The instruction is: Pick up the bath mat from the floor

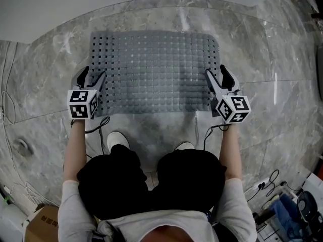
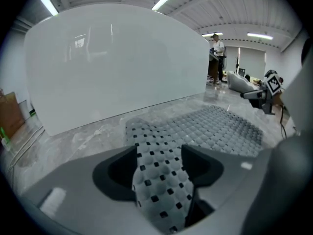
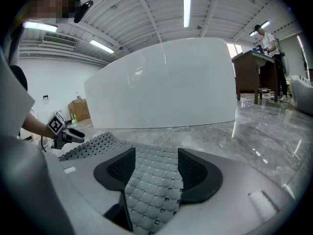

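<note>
1. Marble floor (image 1: 45, 84) carries the grey bath mat (image 1: 154, 74), lying flat.
2. Left gripper (image 1: 94, 73): fingers (image 2: 117, 173) spread, mat edge between, apparently unpinched.
3. Right gripper (image 1: 215, 70): fingers likewise spread around the opposite edge.

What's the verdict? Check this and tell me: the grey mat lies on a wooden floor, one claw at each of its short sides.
Not right. The floor is grey veined stone, not wood, as the head view shows. The rest stands: the grey mat lies on it, with the left claw at one short side and the right claw at the other.
</note>
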